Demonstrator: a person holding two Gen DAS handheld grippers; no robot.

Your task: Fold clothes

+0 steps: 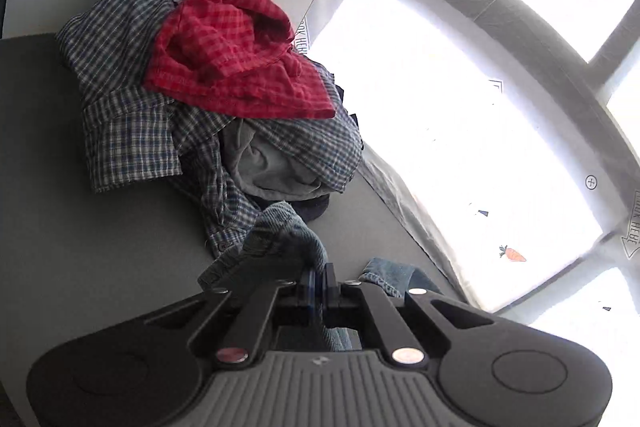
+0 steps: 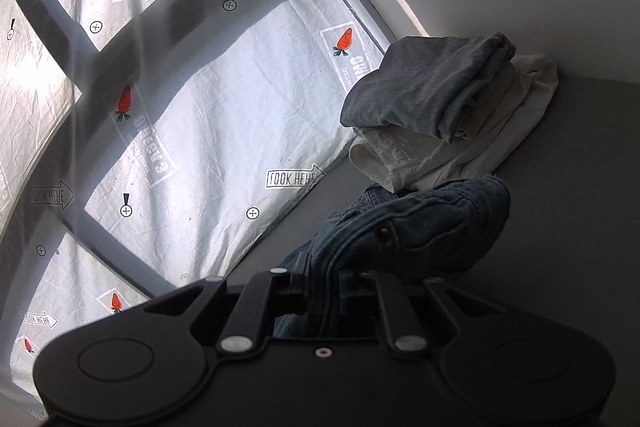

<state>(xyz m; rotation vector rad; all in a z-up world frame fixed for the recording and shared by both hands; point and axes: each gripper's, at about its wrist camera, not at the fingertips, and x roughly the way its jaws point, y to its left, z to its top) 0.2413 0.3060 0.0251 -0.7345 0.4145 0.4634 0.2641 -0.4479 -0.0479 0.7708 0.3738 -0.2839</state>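
So both grippers have the same pair of jeans (image 2: 420,227) pinched up off the grey table (image 1: 80,227). Nearest in the left view, the left gripper (image 1: 318,281) is clamped tight on a bunched denim edge, and in the right view the right gripper (image 2: 324,287) is closed on a thicker wad of denim with a rivet showing just past the fingers. The jeans hang between the two, slack and crumpled, not spread out at all.

Looks to me like the pick-up-and-shake-out step, folding proper hasn't begun. Next move probably needs the hands pulled apart to stretch the waistband flat, then laying it down on bare table.

Further back on the left sits the unfolded pile: a checked shirt (image 1: 132,123) with a red cloth (image 1: 232,59) on top. On the far right there's a folded stack, grey top (image 2: 424,87) over something white (image 2: 460,147), near the wall
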